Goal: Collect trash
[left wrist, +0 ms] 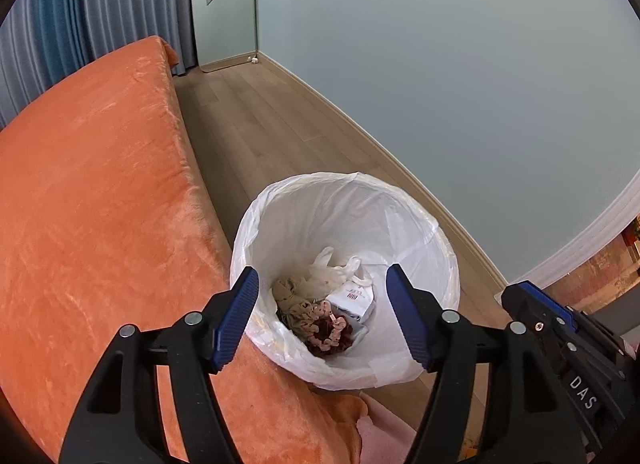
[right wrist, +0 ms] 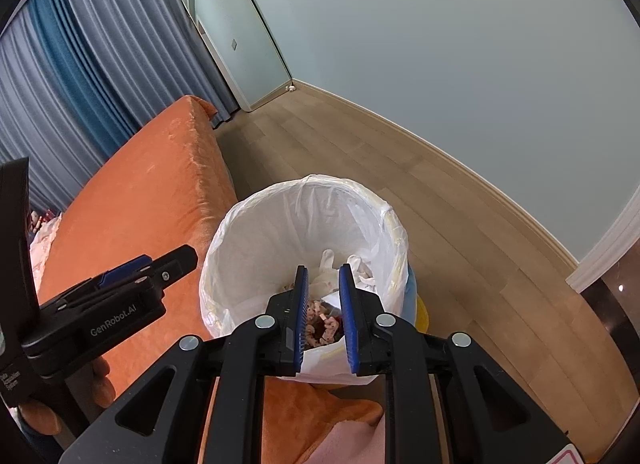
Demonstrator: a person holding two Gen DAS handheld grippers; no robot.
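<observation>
A bin lined with a white plastic bag [left wrist: 344, 223] stands on the floor beside the orange bed; it also shows in the right wrist view [right wrist: 280, 232]. Trash lies at its bottom: a white glove [left wrist: 332, 270], a white carton [left wrist: 352, 300], a dark red and pink scrunchie [left wrist: 330, 332] and crumpled cloth. My left gripper [left wrist: 322, 296] is open and empty above the bin's near rim. My right gripper [right wrist: 324, 292] hovers above the bin with its jaws partly open, a narrow gap between them, nothing held. The left gripper's body [right wrist: 120, 296] shows at the left of the right wrist view.
An orange blanket covers the bed [left wrist: 100, 183] left of the bin. Wooden floor [left wrist: 256, 119] runs to a pale blue wall with a baseboard. A mirror [right wrist: 236, 35] leans in the far corner beside blue curtains [right wrist: 80, 63]. Pink fabric [left wrist: 384, 436] lies below the bin.
</observation>
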